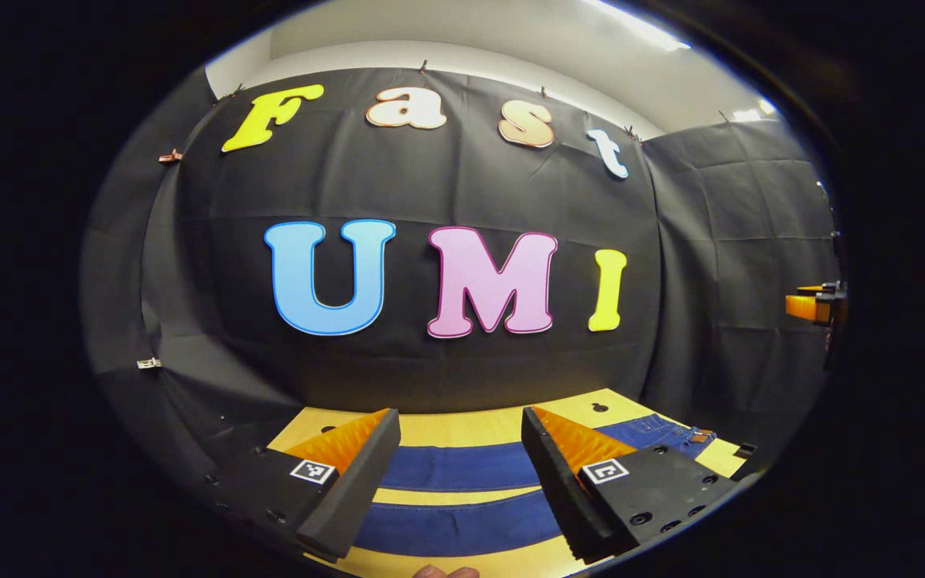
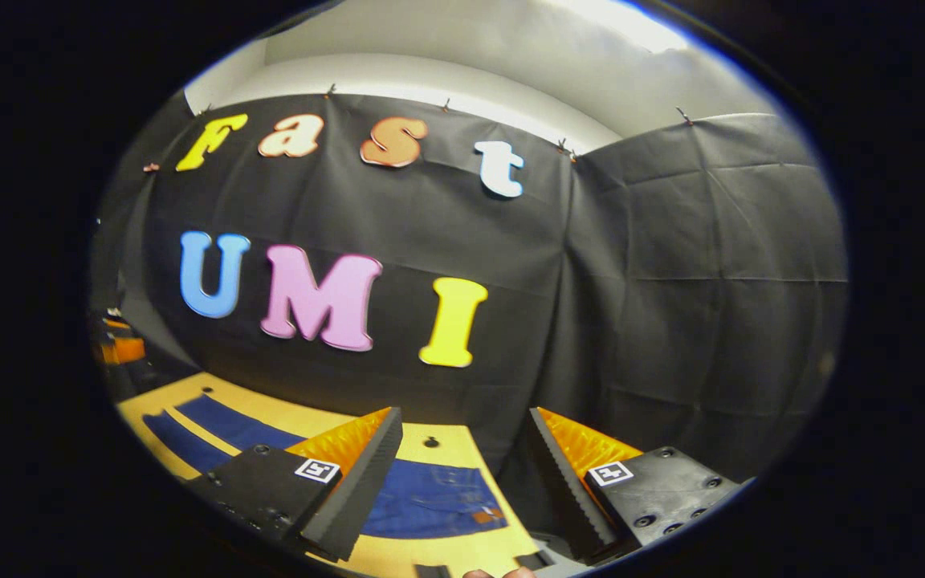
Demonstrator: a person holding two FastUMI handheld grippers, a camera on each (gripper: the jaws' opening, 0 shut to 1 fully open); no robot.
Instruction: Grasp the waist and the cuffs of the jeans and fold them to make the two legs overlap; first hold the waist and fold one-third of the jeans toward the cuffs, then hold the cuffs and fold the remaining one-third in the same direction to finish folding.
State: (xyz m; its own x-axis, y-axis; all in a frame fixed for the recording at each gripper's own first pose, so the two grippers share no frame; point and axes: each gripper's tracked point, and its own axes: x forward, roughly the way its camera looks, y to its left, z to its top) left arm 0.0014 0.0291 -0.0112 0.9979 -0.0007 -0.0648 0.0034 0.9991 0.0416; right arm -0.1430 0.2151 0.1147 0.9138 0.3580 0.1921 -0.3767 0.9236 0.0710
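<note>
Starting point: nothing is grasped yet; judging by how flat the jeans lie, the first step, bringing the two legs together, has not begun.
Left gripper: at the bottom of the left gripper view, fingers set wide apart and empty, hanging above the two legs with plain air between gripper and cloth.
Right gripper: at the bottom of the right gripper view, also spread wide and holding nothing, above the waist end near the table's right edge.
Jeans: blue denim spread flat on the yellow table; in the left gripper view the legs run as two bands across the lower frame, a strip of table showing between them, so they lie apart and not overlapped.
Waist: lower centre of the right gripper view, with a small brown patch at its lower right corner; the same end sits at lower right in the left gripper view.
Cuffs: probably towards the lower left in both views; the leg ends themselves are too dark or cut off to make out.
Doing it well: I would lower each gripper onto the near edge of its end, pinch just the one layer, then carry both ends across together so the near leg lands square on the far one.
Risk: uneven lifting could twist the crotch and skew the overlap.
Farther off: the black booth wall behind the table.
</note>
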